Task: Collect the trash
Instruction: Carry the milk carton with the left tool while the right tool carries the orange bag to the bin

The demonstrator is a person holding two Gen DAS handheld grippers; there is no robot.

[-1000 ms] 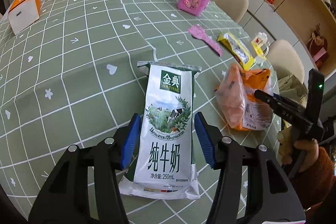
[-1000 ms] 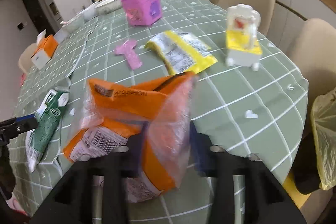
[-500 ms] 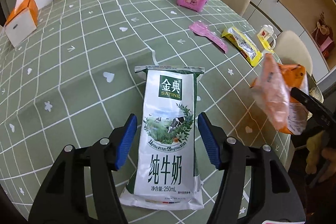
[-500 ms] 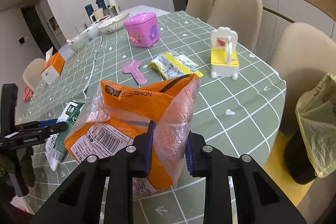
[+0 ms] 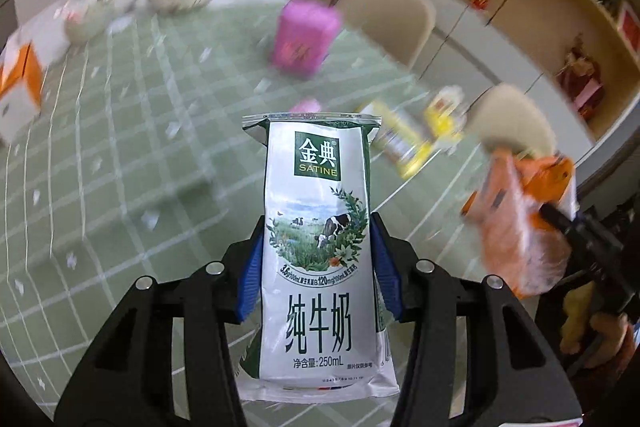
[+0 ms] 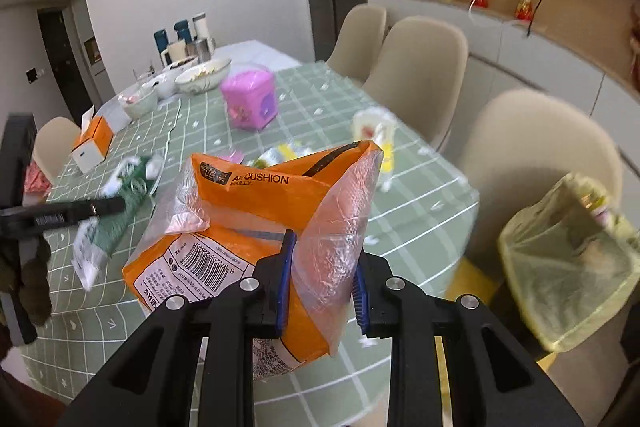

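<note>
A white and green milk pouch (image 5: 316, 155) hangs upright above the green checked table (image 5: 120, 155). My left gripper (image 5: 317, 227) has its jaws closing, with the blue pads pressing on both sides of the pouch. In the right wrist view the pouch (image 6: 120, 203) shows blurred at the left. My right gripper (image 6: 324, 251) is shut on a crumpled orange plastic bag (image 6: 248, 211), held above the table's near edge. The same orange bag (image 5: 516, 227) appears at the right of the left wrist view. A yellow wrapper (image 5: 404, 143) lies on the table behind the pouch.
A bin lined with a yellowish bag (image 6: 572, 267) stands on the floor to the right of the table, beside beige chairs (image 6: 532, 155). On the table are a pink box (image 6: 250, 101), a yellow and white toy (image 6: 376, 131), an orange tissue box (image 6: 94, 143) and bowls (image 6: 202, 79).
The left gripper's jaws came in onto the milk pouch and lifted it off the table. The right gripper rose with the orange bag, and the lined bin came into its view.
</note>
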